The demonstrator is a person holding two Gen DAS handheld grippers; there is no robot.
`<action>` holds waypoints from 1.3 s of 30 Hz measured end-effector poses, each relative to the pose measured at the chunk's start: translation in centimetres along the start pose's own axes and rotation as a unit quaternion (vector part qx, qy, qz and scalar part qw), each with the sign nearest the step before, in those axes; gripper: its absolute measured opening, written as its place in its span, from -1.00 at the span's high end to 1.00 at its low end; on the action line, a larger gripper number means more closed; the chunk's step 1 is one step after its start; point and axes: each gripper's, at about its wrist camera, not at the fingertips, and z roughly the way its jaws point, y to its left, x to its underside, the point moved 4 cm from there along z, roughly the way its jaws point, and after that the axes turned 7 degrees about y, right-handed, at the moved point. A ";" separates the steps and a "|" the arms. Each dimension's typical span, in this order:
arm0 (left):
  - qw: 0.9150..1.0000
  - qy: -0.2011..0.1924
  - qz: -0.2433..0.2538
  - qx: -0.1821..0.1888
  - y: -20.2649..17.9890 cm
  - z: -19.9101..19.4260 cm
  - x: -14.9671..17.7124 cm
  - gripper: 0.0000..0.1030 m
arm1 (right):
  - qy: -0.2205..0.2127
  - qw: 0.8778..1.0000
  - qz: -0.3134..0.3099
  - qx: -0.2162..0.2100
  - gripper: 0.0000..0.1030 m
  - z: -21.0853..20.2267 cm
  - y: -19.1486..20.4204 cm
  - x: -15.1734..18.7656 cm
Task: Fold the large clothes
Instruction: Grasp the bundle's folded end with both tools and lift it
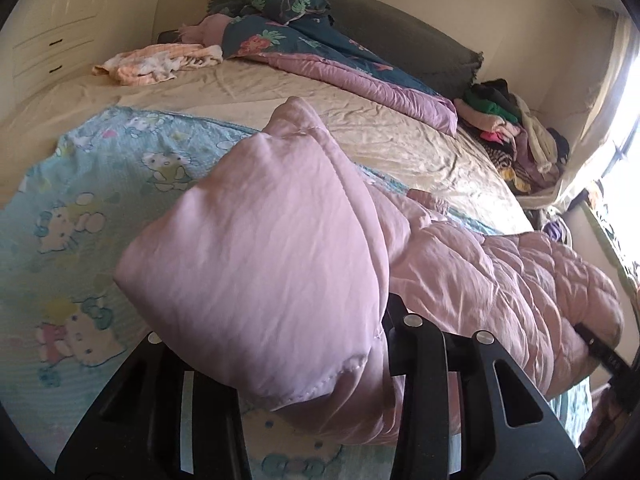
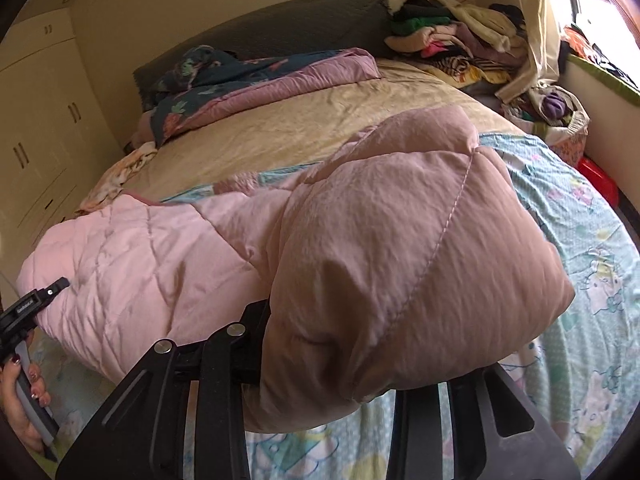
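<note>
Left wrist: left gripper (image 1: 320, 340) and right gripper (image 2: 344, 360) each clamped on puffy pink quilted coat (image 1: 460, 272); slick padding may slip free.

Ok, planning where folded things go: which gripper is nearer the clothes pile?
Right. The right gripper holds the quilt on the pile's side of the bed; the left gripper holds it on the far side, towards the wardrobe.

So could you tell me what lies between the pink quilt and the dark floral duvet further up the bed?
Mostly bare, wrinkled beige sheet, after a strip of cartoon-print blue blanket beside the pink quilt; the floral duvet lies beyond. Both wrist views show it.
</note>
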 end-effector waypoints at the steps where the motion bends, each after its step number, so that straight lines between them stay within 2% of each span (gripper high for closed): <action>1: 1.000 0.002 0.003 -0.001 0.1 -0.4 0.1 0.41 | 0.004 1.000 -0.001 0.000 0.39 -0.5 0.1 0.2; 17: 1.000 0.008 0.015 -0.001 1.9 -4.1 4.4 0.41 | 0.026 1.000 -0.003 0.005 0.39 -4.6 1.7 4.5; 29: 0.999 0.012 0.036 -0.010 2.9 -5.2 7.8 0.39 | 0.044 0.999 0.005 0.013 0.38 -5.2 1.7 8.2; 39: 0.998 0.018 0.051 -0.022 3.6 -5.7 10.1 0.36 | 0.048 0.999 0.020 0.002 0.36 -5.7 0.9 10.5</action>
